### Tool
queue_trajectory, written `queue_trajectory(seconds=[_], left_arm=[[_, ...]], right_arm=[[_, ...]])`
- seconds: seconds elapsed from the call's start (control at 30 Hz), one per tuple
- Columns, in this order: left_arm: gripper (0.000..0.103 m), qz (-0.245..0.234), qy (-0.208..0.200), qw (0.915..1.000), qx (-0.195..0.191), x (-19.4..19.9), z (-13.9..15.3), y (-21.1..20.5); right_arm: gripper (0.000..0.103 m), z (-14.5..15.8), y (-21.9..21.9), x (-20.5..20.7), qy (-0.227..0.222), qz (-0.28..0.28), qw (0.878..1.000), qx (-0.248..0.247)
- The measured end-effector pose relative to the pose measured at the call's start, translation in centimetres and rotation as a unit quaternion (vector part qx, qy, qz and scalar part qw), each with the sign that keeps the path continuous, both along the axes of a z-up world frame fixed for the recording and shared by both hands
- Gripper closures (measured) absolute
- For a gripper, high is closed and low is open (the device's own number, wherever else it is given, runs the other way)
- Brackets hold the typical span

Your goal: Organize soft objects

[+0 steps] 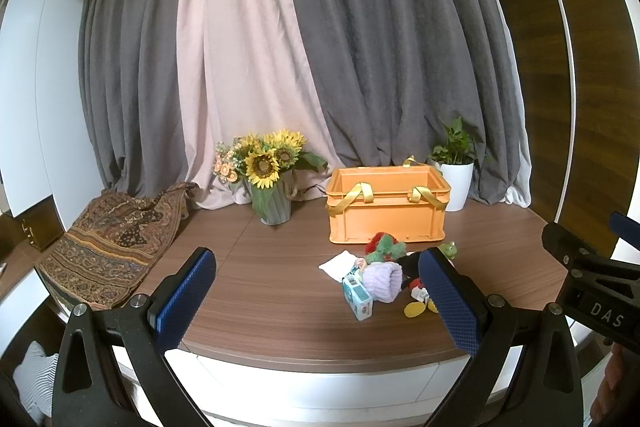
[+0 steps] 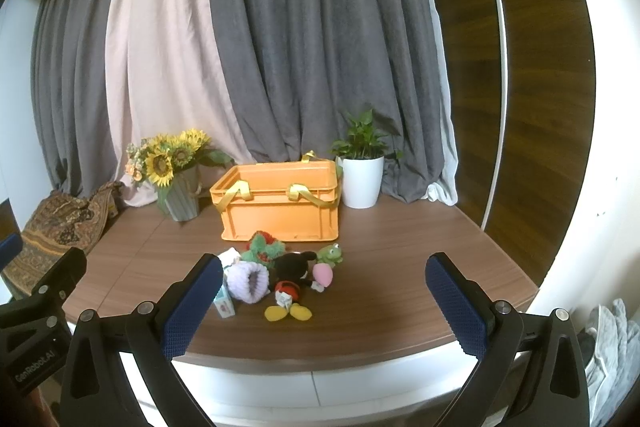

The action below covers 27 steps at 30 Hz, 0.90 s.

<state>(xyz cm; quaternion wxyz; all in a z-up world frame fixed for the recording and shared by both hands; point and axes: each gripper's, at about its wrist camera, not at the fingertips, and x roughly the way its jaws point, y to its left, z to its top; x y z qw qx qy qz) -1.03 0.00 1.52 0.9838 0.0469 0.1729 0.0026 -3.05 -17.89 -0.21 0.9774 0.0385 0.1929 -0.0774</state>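
An orange crate with yellow straps stands at the back of the wooden table. In front of it lies a pile of soft things: a Mickey plush, a lilac knitted roll, a green-red plush, a green frog, a pink strawberry, a tissue pack and a white cloth. My left gripper is open and empty before the table's front edge. My right gripper is open and empty too.
A sunflower vase stands at the back left. A white potted plant stands right of the crate. A patterned cloth drapes over the left edge. Curtains hang behind.
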Motion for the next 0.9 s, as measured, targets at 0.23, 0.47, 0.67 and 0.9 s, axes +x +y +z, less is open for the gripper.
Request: queue_trajectory(seconds=[0.23,0.47,0.67,0.9], left_arm=[[0.000,-0.001,-0.001,1.0000,0.001,0.0,-0.1,-0.1],[0.000,0.000,-0.001,1.0000,0.001,0.2,-0.2,0.0],[0.000,0.001,-0.001,1.0000,0.001,0.1,-0.4,0.1],[0.000,0.006,0.011,0.9999,0.001,1.3,-1.0,0.0]], right_arm=[[0.000,-0.1,0.0,0.1,0.000,0.000,1.000,-0.001],[0.000,-0.1,0.0,0.1,0.000,0.001,1.000,0.000],[0.000,-0.3,-0.1,0.3,0.001,0.001,1.000,-0.001],[0.000,-0.6,-0.6,1.3,0.008,0.005,1.000,-0.001]])
